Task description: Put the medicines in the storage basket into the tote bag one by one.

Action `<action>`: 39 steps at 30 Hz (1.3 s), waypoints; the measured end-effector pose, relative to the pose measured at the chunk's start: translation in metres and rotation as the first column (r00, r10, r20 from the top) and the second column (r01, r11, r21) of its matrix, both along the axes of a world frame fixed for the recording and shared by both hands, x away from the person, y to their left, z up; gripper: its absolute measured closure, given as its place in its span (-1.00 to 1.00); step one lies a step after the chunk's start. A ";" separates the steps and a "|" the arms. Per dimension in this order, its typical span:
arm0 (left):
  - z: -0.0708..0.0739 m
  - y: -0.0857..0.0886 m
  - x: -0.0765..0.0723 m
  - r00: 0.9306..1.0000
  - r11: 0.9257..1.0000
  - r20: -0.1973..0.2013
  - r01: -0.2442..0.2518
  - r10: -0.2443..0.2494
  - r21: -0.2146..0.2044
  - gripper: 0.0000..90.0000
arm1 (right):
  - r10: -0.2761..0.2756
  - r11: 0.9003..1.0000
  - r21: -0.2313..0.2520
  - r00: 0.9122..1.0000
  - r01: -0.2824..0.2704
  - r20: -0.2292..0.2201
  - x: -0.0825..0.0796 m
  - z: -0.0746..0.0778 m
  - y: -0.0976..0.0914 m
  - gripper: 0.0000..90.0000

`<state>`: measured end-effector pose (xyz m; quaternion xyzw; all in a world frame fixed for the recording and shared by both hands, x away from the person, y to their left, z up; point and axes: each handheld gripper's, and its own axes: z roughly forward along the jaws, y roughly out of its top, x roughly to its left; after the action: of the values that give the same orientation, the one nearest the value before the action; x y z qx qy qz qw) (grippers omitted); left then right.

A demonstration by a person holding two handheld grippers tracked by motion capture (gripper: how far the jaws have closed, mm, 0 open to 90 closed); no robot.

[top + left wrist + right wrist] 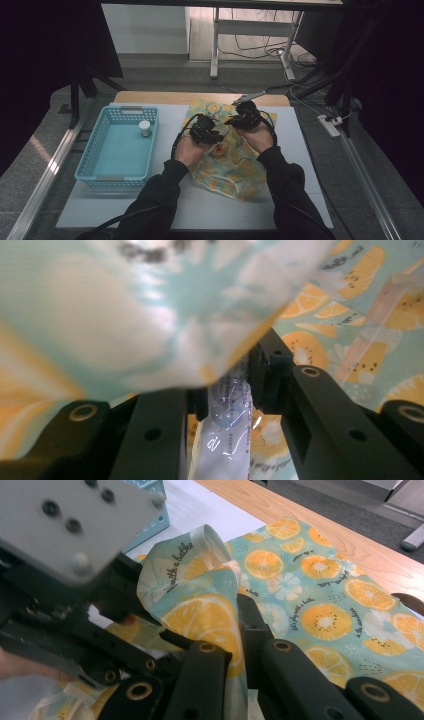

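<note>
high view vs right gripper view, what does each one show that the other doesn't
Only the high view takes in the small jar standing in the blue basket, both sleeves, and the desk legs and cables on the floor behind. Only the right gripper view gives the lettering printed on the bag and its edge pinched between the right hand-held gripper jaws. Both show the orange-slice patterned bag, the basket, the left hand-held gripper and the wooden table edge.

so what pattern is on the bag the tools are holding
Orange slices with small script on pale teal, on the bag; clearest in the right gripper view.
</note>
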<state>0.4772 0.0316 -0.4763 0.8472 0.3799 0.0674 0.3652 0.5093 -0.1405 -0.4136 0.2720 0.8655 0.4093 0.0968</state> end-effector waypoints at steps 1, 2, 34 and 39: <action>-0.001 -0.001 0.000 1.000 1.000 0.003 0.005 -0.005 0.004 0.59 | -0.001 1.000 0.000 1.000 0.001 0.001 0.000 0.000 0.000 0.99; -0.001 -0.003 0.001 1.000 1.000 0.004 0.006 -0.006 0.002 0.59 | -0.002 1.000 0.001 1.000 0.002 0.001 0.000 0.000 -0.001 0.99; 0.005 -0.002 -0.004 0.994 0.993 0.023 0.105 -0.104 -0.048 -0.06 | -0.022 1.000 0.006 1.000 0.022 0.003 0.002 -0.002 -0.006 0.99; 0.014 0.009 -0.011 0.993 0.991 0.017 0.118 -0.117 -0.063 -0.17 | -0.011 1.000 0.019 1.000 0.011 0.000 -0.001 0.000 -0.006 0.99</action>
<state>0.4659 0.0401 -0.4627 0.8555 0.3287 0.0393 0.3981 0.5087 -0.1469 -0.4138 0.2778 0.8601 0.4169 0.0966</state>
